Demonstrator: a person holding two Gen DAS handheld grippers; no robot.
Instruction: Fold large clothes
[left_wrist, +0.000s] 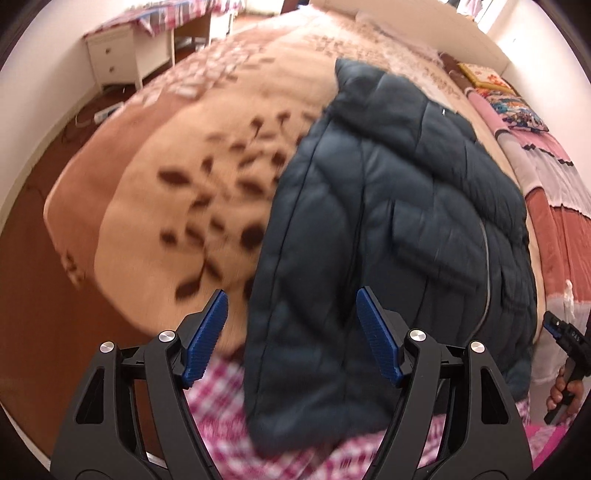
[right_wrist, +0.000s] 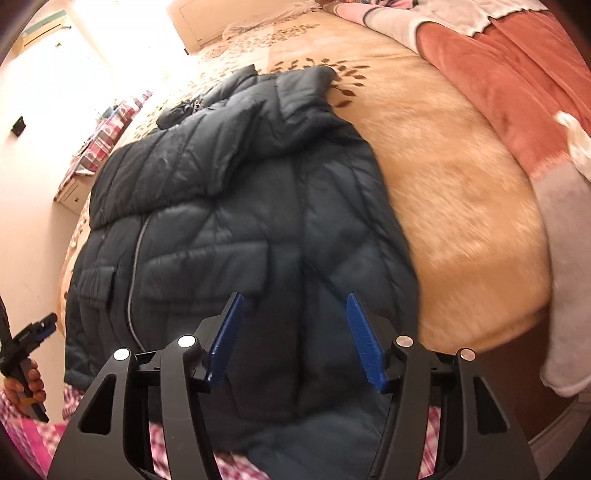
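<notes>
A dark blue quilted puffer jacket (left_wrist: 388, 229) lies front up on the bed, zipper and pocket flaps showing, its hem hanging over the near edge. It also shows in the right wrist view (right_wrist: 236, 229), with one sleeve folded across the chest. My left gripper (left_wrist: 291, 332) is open and empty above the jacket's left hem. My right gripper (right_wrist: 293, 332) is open and empty above the right hem. The right gripper shows at the edge of the left wrist view (left_wrist: 565, 339); the left one shows in the right wrist view (right_wrist: 33, 332).
The bed has a beige blanket with brown leaf print (left_wrist: 177, 184). A pink and rust folded quilt (right_wrist: 517, 85) lies along the bed's right side. A white nightstand (left_wrist: 114, 55) stands by the far wall. Pink checked fabric (left_wrist: 221, 406) is at the near edge.
</notes>
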